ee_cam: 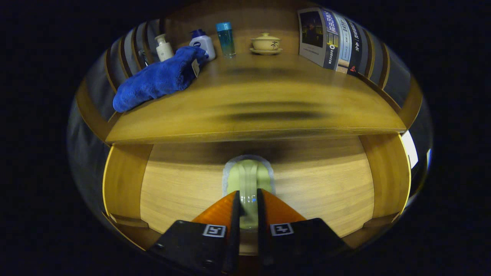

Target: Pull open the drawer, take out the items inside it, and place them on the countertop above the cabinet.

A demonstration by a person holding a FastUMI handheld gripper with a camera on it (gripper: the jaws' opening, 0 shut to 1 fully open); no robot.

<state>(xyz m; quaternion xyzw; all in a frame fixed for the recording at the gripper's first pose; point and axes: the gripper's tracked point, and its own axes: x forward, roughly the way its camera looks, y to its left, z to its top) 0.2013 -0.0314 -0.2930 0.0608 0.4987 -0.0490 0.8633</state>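
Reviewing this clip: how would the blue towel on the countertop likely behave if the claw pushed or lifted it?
The blue towel looks plush and crumpled, so probably floppy, sagging when lifted. One end hangs past the countertop edge; a push might slide it off. The claw is closed on the pale green drawer handle, away from it.

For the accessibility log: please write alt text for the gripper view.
The gripper is shut on a pale green item inside the open drawer. On the countertop above lie a blue towel, bottles, a lidded cup and books.
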